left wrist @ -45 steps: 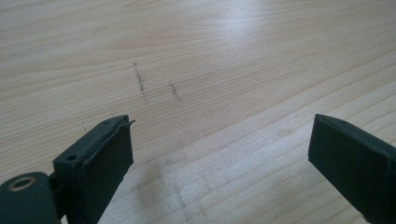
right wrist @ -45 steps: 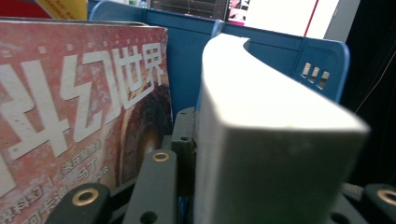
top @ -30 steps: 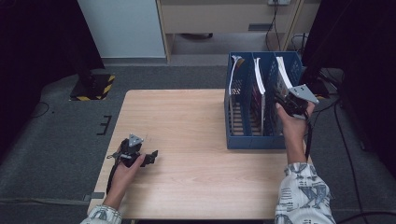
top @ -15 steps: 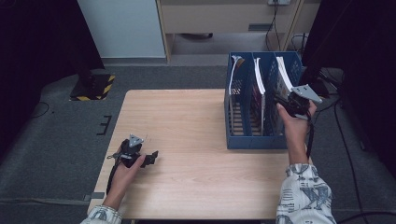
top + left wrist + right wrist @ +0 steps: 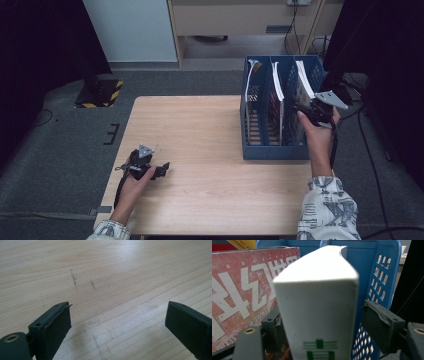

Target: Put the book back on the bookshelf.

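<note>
Right gripper (image 5: 319,327) jaws have just been opening; both hands unmoved since the earlier frames. White book (image 5: 317,305) stands between the jaws, right pad clear of it, in the blue file rack (image 5: 272,150). Right gripper view adds red magazine (image 5: 239,287) alongside. Left gripper (image 5: 117,322) gapes empty over the table (image 5: 200,130).

I seem to be working in a lab or recording room rather than a home; my pale wooden table (image 5: 210,135) stands alone on grey carpet (image 5: 65,150), hemmed in by black curtains (image 5: 45,50) on both sides; a black stand base with yellow-and-black hazard stripes (image 5: 99,92) sits beside it, and loose cables (image 5: 372,150) trail over the floor; behind are a light cabinet panel (image 5: 131,30) and a beige desk front (image 5: 235,17); a blue plastic file rack (image 5: 272,150) of books gives it an office touch.
</note>
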Demonstrator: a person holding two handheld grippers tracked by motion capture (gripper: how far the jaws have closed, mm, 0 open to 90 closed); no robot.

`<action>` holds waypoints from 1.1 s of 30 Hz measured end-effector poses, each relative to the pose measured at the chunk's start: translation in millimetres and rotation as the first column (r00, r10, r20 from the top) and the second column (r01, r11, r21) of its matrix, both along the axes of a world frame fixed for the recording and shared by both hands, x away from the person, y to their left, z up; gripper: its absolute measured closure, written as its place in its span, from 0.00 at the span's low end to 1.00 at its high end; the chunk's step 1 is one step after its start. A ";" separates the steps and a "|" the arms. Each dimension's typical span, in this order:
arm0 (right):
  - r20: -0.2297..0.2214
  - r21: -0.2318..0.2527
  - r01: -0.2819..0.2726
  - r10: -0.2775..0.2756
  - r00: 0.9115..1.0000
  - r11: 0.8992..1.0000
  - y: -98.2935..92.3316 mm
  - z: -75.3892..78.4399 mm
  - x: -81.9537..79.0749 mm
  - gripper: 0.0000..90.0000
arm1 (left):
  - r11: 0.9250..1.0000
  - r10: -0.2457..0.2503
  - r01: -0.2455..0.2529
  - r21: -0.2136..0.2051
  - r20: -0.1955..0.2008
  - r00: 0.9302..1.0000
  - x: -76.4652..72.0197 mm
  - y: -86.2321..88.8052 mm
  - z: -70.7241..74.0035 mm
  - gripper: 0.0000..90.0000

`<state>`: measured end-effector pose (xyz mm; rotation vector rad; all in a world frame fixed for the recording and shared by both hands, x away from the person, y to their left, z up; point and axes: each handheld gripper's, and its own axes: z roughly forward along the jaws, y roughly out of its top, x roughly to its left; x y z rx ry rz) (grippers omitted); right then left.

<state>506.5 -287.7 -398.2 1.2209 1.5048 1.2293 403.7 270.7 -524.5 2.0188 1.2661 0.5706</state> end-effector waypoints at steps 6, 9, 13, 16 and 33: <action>0.003 -0.010 0.007 -0.007 1.000 1.000 0.5 0.7 -1.8 0.24 | 1.000 0.002 -0.002 -0.001 0.004 1.000 -0.3 -0.1 0.3 0.07; 0.011 -0.013 0.010 -0.010 1.000 1.000 -0.7 -0.2 -3.5 0.23 | 1.000 0.000 0.000 0.000 0.004 1.000 -0.2 -0.3 0.5 0.07; 0.004 -0.023 0.010 -0.010 1.000 1.000 -2.1 -0.9 -5.1 0.23 | 1.000 -0.002 0.002 0.001 0.005 1.000 -0.5 -1.2 0.6 0.07; 0.006 -0.022 0.007 -0.006 1.000 1.000 -2.3 -2.1 -7.5 0.22 | 1.000 0.000 0.000 0.000 0.006 1.000 -0.6 -1.0 1.1 0.07; -0.026 -0.070 0.002 -0.004 1.000 0.998 -0.6 -7.1 -16.7 0.20 | 1.000 -0.001 0.001 -0.008 0.005 1.000 -1.3 -0.3 1.8 0.07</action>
